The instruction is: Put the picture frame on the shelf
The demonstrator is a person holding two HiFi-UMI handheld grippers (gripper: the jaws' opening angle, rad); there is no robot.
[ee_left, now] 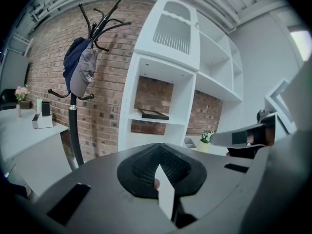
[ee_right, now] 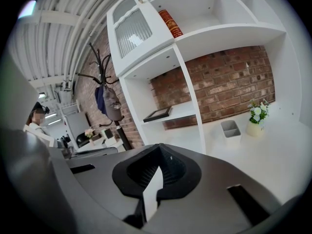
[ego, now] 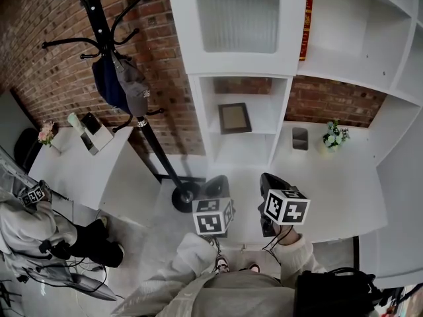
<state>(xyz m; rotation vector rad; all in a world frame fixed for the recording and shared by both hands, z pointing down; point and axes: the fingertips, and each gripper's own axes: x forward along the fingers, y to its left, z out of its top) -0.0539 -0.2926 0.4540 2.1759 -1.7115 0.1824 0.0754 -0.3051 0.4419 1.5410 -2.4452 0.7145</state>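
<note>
The dark picture frame (ego: 234, 117) lies flat on the middle shelf (ego: 263, 116) of the white shelving unit, inside an open cubby. It also shows in the left gripper view as the picture frame (ee_left: 153, 114) and in the right gripper view as the picture frame (ee_right: 158, 114). My left gripper (ego: 217, 185) and right gripper (ego: 269, 181) hang side by side close to my body, over the front of the white desk (ego: 344, 190), well short of the shelf. Both are shut and hold nothing: the left gripper (ee_left: 158, 165) and the right gripper (ee_right: 157, 168) have their jaws together.
A black coat rack (ego: 142, 127) with a cap and a blue bag stands left of the shelving. On the desk sit a grey holder (ego: 299, 138) and a small flower pot (ego: 334, 136). A red book (ego: 308, 18) stands higher up. A person (ego: 26, 233) sits at far left.
</note>
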